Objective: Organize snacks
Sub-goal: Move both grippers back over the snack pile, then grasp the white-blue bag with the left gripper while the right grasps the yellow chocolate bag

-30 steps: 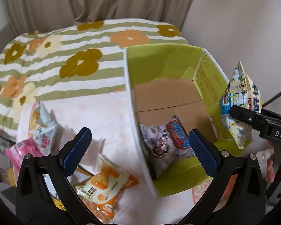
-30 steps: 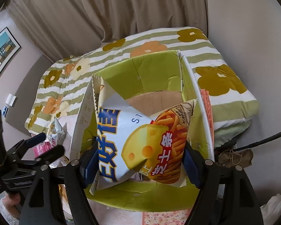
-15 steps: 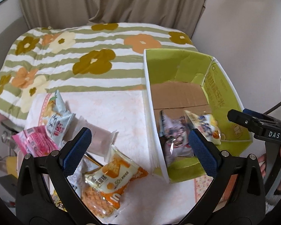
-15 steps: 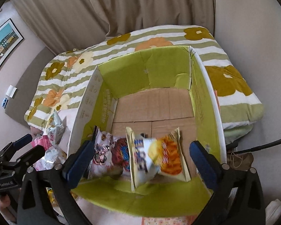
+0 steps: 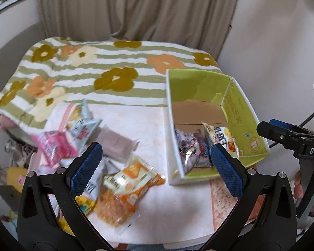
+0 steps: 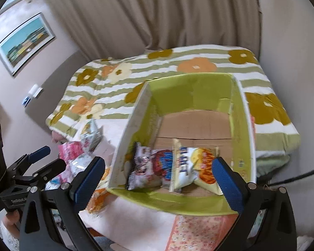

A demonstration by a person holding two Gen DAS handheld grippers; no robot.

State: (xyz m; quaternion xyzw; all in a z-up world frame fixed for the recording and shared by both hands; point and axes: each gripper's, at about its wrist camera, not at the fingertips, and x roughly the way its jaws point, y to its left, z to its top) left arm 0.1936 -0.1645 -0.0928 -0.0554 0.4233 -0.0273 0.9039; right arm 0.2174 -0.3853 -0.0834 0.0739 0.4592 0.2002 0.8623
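Released from the right gripper [image 6: 158,178] a second ago, the white-and-orange cheese-stick snack bag [image 6: 195,167] now lies in the near end of the green-lined cardboard box [image 6: 243,125], touching a silvery red-and-blue foil packet [image 6: 150,167]. The right jaws stand wide apart with nothing between them; the left gripper [image 5: 155,165] is equally wide and empty, hanging above the loose pile.

The next step appears to be a fresh pick from the pink-patterned counter. It would go best if one bag were singled out, likely the orange-and-white cracker packet [image 5: 125,188] near the front edge, with the jaws closing across its crimped body rather than its slippery corners, since neighbouring packets overlap it.

Only the left wrist view shows the whole heap along the counter's left side: a pink wrapper [image 5: 56,148], a pale blue-and-white bag [image 5: 83,127] and a mauve pouch [image 5: 117,146], plus a yellow packet [image 5: 83,205] under the near finger. Only the right wrist view looks straight down the box, showing its bare brown floor at the far end and a framed picture [image 6: 25,44] on the wall.
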